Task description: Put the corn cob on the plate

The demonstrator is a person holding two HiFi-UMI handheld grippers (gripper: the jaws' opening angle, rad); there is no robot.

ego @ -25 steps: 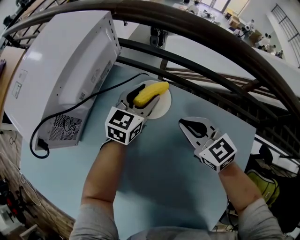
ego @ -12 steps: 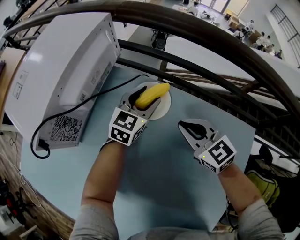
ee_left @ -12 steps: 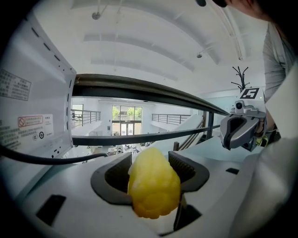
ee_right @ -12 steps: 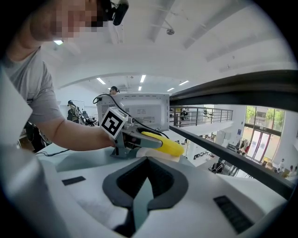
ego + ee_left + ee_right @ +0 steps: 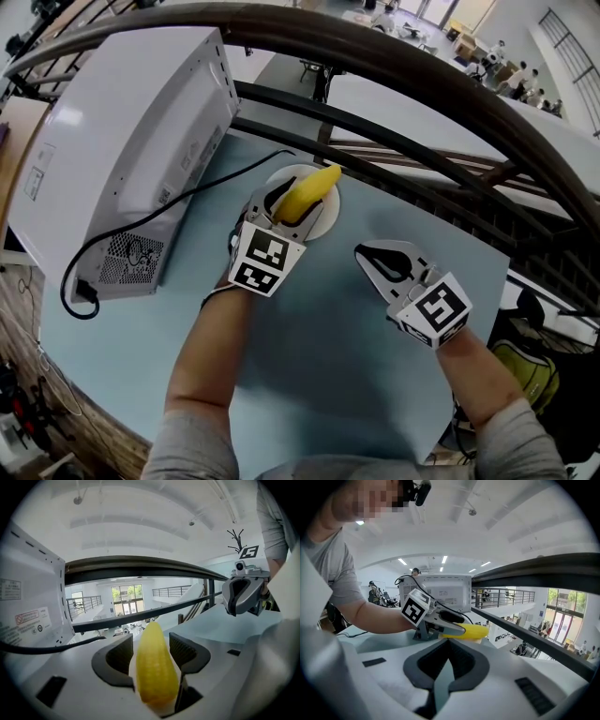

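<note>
**Room:** large, bright hall with a white ceiling, galleries with railings and far windows. A dark curved railing (image 5: 422, 84) runs beyond the plate.

**Counter** (image 5: 328, 356)**:** pale blue-grey and smooth, and it carries the plate near its far edge.

**Microwave oven** (image 5: 131, 122)**:** white, left of the plate, with its vented rear corner toward the person. Its black power cord (image 5: 141, 225) loops across the counter and ends close to the plate's left rim.

**Left gripper** (image 5: 292, 202)**:** reaches in from the plate's near side. Jaws are closed on the thick end of the corn cob, one pad on each flank.

**Right gripper** (image 5: 367, 253)**:** over the counter to the right of the plate and apart from it. Jaw tips are together, with nothing between them.

**Plate** (image 5: 325, 221)**:** white and round.

**Corn cob** (image 5: 307, 190)**:** yellow, held above the plate. Its long axis runs from the near-left rim toward the far-right rim, with the tapered tip pointing away from the person and past the far rim. Whether it touches the plate cannot be told.
</note>
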